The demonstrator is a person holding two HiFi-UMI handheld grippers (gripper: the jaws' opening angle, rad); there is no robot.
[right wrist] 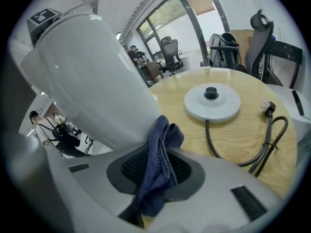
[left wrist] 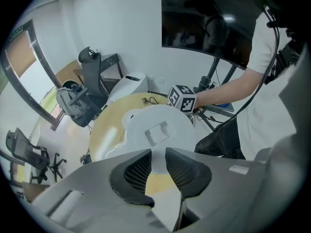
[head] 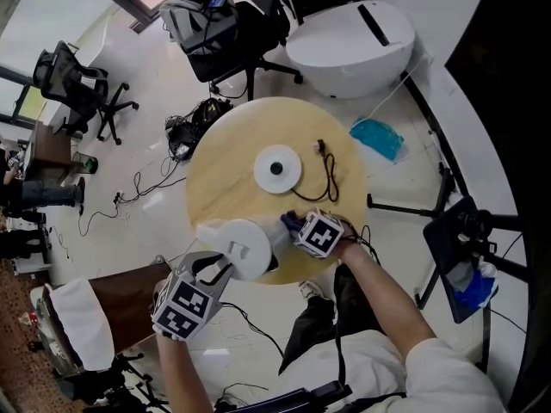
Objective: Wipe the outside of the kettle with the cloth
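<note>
Left gripper [left wrist: 156,165], nearest: jaws clamped on the white handle [left wrist: 156,153] of the kettle [head: 247,248]. The kettle stands near your edge of the round table [head: 225,144], off its base [head: 277,169]. Right gripper [right wrist: 156,169]: jaws pinched on the blue cloth [right wrist: 163,142], its fold touching the kettle's wall. Hold the handle firm so the body can't skate. Press lightly and sweep round in overlapping passes. The cloth may slip.
</note>
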